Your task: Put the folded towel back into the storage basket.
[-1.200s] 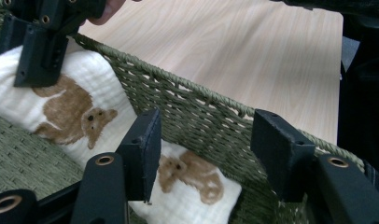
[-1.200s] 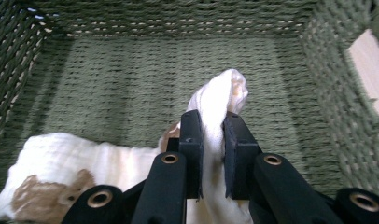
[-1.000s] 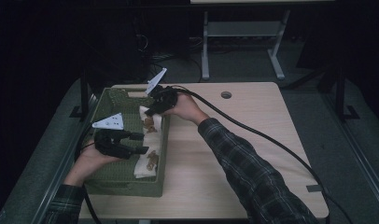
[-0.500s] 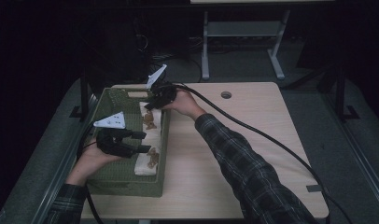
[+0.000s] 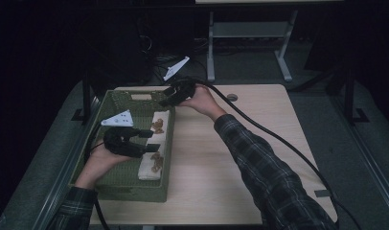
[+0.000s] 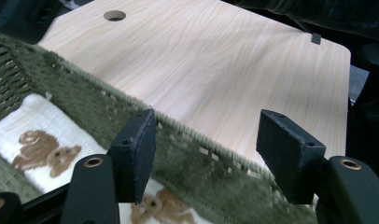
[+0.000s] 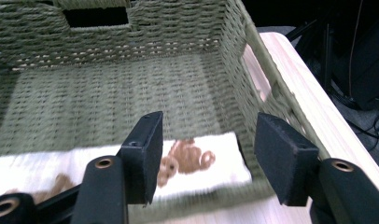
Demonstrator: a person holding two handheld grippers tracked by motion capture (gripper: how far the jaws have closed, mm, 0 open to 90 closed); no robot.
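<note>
right gripper point(image 5: 166, 99) lifted off cloth point(image 5: 154, 146), fingers just opened, nothing between

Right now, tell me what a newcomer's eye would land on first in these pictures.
The green woven basket at the left of the pale wooden table stands out first, with a white cloth printed with brown bears lying along its right inner wall. Next come the black two-jaw grippers: the left gripper over the basket, jaws apart, and the right gripper at its far right corner, jaws just opened and empty.
</note>
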